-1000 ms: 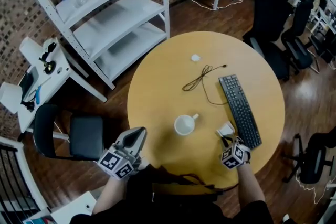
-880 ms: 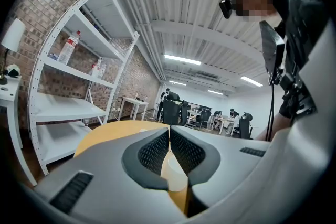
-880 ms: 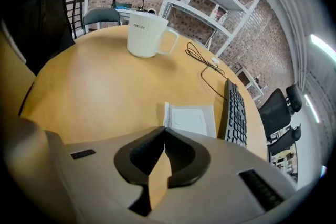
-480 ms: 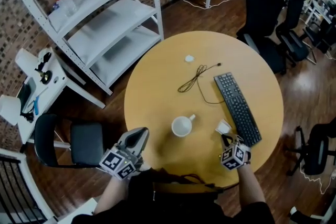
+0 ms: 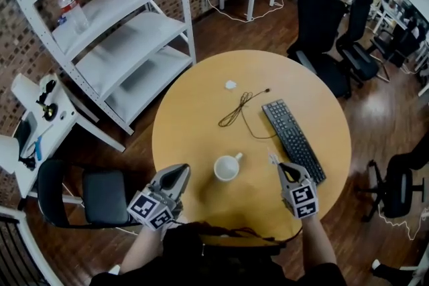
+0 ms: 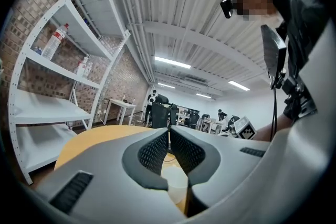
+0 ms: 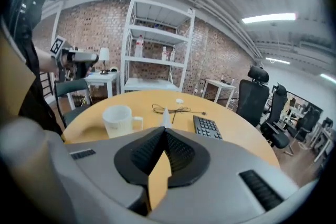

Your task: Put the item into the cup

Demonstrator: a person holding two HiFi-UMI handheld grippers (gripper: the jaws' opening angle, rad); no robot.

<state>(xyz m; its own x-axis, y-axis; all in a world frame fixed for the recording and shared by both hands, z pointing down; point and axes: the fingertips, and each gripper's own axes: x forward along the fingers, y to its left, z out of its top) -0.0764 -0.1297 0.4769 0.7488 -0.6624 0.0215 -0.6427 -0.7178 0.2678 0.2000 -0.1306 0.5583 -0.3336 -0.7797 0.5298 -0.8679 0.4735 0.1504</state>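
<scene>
A white mug, the cup (image 5: 226, 168), stands upright on the round wooden table (image 5: 201, 124), handle to the right. It shows left of the jaws in the right gripper view as the cup (image 7: 119, 119). My right gripper (image 5: 287, 173) is to the right of it, shut on the item, a thin flat white packet (image 7: 166, 119) whose tip sticks out past the jaws; its tan underside shows below them. In the head view only a sliver of the packet (image 5: 271, 159) shows. My left gripper (image 5: 177, 175) hovers at the table's near-left edge, shut with nothing in it, left of the cup.
A black keyboard (image 5: 293, 139) lies right of the cup, close to my right gripper. A dark cable (image 5: 238, 109) and a small white object (image 5: 230, 84) lie farther back. White shelving (image 5: 120, 43) stands beyond the table, with office chairs (image 5: 322, 17) at the right.
The white packet that lay beside the keyboard is now off the table in my right gripper, which has turned and moved left, nearer the cup. The left gripper has hardly moved.
</scene>
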